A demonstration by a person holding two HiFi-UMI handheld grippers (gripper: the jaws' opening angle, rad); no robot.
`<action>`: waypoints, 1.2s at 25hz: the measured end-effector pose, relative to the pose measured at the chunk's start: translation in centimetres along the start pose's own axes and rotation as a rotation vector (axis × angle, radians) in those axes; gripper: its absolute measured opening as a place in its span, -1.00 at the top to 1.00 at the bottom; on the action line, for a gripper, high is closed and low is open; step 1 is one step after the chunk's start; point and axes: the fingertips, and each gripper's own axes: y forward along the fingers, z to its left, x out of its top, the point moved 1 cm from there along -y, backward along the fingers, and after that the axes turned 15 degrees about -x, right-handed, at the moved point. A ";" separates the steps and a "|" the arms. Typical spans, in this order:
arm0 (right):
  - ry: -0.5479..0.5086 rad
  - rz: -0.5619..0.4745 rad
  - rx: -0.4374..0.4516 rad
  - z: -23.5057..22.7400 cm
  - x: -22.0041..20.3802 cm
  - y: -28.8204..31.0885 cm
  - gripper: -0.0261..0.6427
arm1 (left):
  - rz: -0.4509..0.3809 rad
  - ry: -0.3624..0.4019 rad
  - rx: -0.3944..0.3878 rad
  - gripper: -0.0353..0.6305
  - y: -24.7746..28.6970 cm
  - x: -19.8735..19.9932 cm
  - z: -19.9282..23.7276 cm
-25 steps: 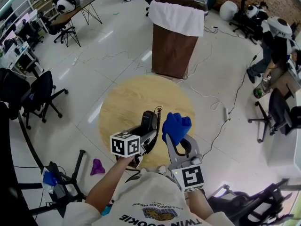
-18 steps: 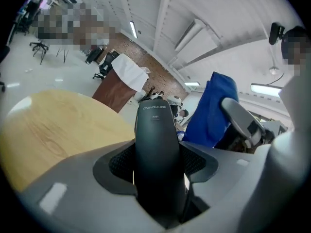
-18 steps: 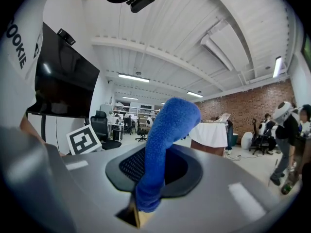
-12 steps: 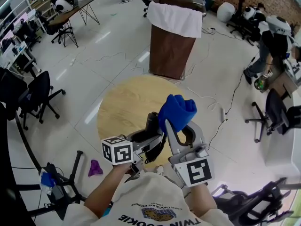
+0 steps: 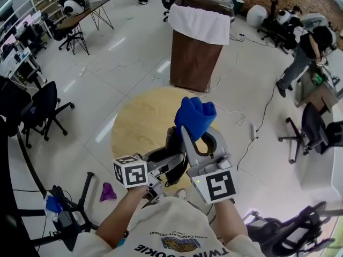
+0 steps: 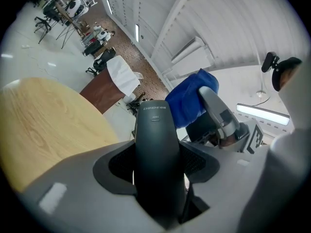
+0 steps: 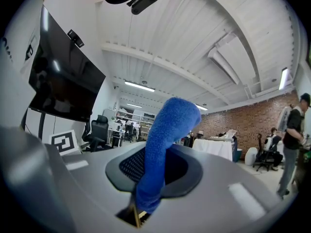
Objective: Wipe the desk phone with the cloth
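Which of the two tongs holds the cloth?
The right tongs, clamped on the blue cloth; the left tongs grip the black desk phone instead.

I count two grippers, my left gripper (image 5: 162, 157) and my right gripper (image 5: 192, 139); one phone handset (image 6: 155, 144), one blue cloth (image 5: 195, 114), one round surface (image 5: 138, 123), one purple scrap (image 5: 107, 190).

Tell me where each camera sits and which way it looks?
Head view: on the person's head, facing steeply down at the round table; shows both forearms, the left gripper and right gripper.
Left gripper view: on the left gripper, facing along its own jaws, shut on the desk phone.
Right gripper view: on the right gripper, facing level across the room; its jaws pinch the blue cloth.
Shared: head view and left gripper view both show desk phone, blue cloth and round table.
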 end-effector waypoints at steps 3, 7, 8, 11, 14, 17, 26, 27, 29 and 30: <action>-0.003 0.010 0.017 0.8 -0.3 -0.4 0.74 | -0.030 0.015 -0.018 0.12 -0.4 1.1 -0.3; 0.010 0.019 0.026 1.6 -0.7 -0.9 0.73 | -0.062 0.031 -0.028 0.12 -0.9 2.3 -0.4; 0.013 0.021 0.026 1.7 -0.8 -1.1 0.74 | -0.071 0.030 -0.030 0.12 -1.0 2.5 -0.4; 0.025 0.024 0.027 1.9 -0.8 -1.6 0.73 | -0.098 0.016 -0.034 0.12 -1.2 3.4 -0.5; 0.035 0.015 0.025 2.2 -0.6 -2.3 0.74 | -0.123 0.013 -0.035 0.12 -1.3 4.2 -0.4; 0.031 0.016 0.025 2.9 -1.0 -3.3 0.74 | -0.153 0.008 -0.041 0.12 -1.5 4.9 -0.2; 0.073 0.070 0.064 4.8 -2.9 -5.8 0.73 | -0.202 0.011 -0.019 0.12 -2.0 6.9 0.1; 0.079 0.080 0.071 5.0 -3.1 -6.1 0.73 | -0.203 0.011 -0.018 0.12 -2.0 7.0 0.2; 0.089 0.096 0.082 5.3 -3.6 -6.7 0.73 | -0.207 0.006 -0.019 0.12 -2.1 7.2 0.2; 0.093 0.101 0.085 5.4 -3.8 -6.9 0.74 | -0.209 0.002 -0.018 0.12 -2.2 7.2 0.2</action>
